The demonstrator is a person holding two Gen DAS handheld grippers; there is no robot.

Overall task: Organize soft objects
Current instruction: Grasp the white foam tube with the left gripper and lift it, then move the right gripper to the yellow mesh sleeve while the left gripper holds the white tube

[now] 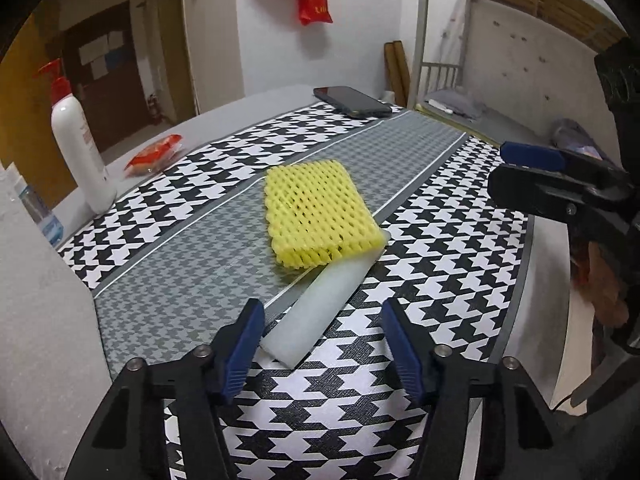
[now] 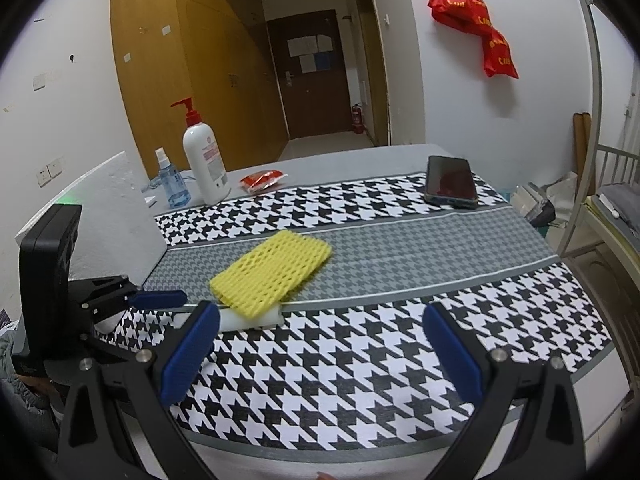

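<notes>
- Two soft things are lying mid-tabletop: a yellow foam mesh sleeve (image 1: 320, 214) is overlapping a white foam strip (image 1: 320, 306).
- Left gripper (image 1: 322, 350) and right gripper (image 2: 320, 354) fingers are spreading wide, holding nothing.
- Pulling the strip is risking dragging the sleeve along.

White walls (image 2: 448, 120), wooden wardrobe (image 2: 192, 80), brown door (image 2: 316, 80), metal bunk bed (image 1: 472, 40); floor seemingly pale.
</notes>
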